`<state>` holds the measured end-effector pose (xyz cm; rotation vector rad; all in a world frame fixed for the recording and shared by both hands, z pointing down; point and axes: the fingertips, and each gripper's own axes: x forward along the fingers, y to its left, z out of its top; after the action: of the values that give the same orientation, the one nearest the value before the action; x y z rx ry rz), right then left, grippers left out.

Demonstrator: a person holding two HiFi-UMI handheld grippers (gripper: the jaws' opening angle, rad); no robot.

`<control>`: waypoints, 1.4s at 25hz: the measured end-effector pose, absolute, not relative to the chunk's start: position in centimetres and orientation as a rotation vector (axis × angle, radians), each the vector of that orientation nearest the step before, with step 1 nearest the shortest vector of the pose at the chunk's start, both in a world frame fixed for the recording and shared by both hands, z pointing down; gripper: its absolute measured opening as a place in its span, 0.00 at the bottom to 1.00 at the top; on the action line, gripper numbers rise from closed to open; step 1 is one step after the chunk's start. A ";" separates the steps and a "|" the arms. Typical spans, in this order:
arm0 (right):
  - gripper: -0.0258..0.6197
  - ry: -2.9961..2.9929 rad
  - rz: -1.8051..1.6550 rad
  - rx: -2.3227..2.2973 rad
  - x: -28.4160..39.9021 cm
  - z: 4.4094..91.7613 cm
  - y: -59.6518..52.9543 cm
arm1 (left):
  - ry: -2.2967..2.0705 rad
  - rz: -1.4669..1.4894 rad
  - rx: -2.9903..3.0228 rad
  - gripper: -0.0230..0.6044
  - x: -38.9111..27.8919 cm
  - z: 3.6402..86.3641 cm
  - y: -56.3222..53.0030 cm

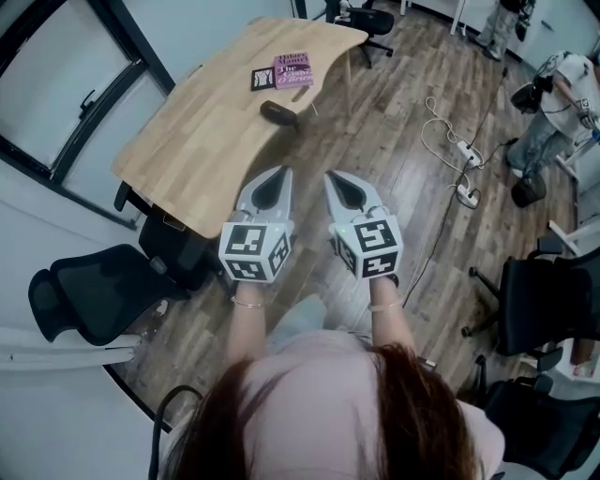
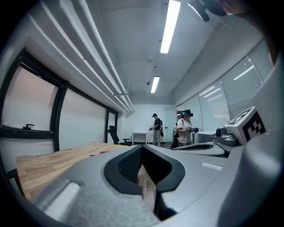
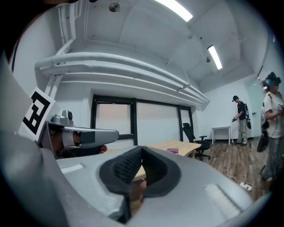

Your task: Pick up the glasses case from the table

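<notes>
The glasses case (image 1: pixel 278 112) is a dark oval lying on the wooden table (image 1: pixel 206 150), near its right edge and in front of a purple book (image 1: pixel 292 70). Both grippers hang level over the floor, well short of the table and apart from the case. My left gripper (image 1: pixel 284 173) is shut, its tips meeting with nothing between them (image 2: pixel 142 147). My right gripper (image 1: pixel 331 176) is shut and empty too (image 3: pixel 142 148). The case is hidden behind the jaws in both gripper views; only the tabletop (image 2: pixel 49 162) shows there.
A black card (image 1: pixel 262 79) lies beside the book. A black office chair (image 1: pixel 89 291) stands at the table's near left, another chair (image 1: pixel 375 21) at its far end. Cables and a power strip (image 1: pixel 466 192) cross the floor on the right, near a person (image 1: pixel 558 103).
</notes>
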<state>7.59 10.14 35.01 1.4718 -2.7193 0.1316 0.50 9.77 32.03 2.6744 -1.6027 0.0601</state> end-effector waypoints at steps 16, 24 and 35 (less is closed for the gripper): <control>0.04 -2.719 0.199 1.566 2.0 35.4 -1.0 | -1.488 0.020 2.736 0.05 -4.5 32.5 -0.9; 0.04 -2.657 0.089 1.589 0.1 35.9 -4.2 | -1.426 0.030 2.734 0.05 -5.8 34.1 -3.9; 0.04 -2.615 0.022 1.580 -0.1 36.5 -8.2 | -1.405 -0.012 2.712 0.05 -6.2 35.0 -8.5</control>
<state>-0.08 -8.18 36.52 1.5802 -2.6155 0.0223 -6.21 -8.53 34.99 2.7117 -1.4049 -0.0120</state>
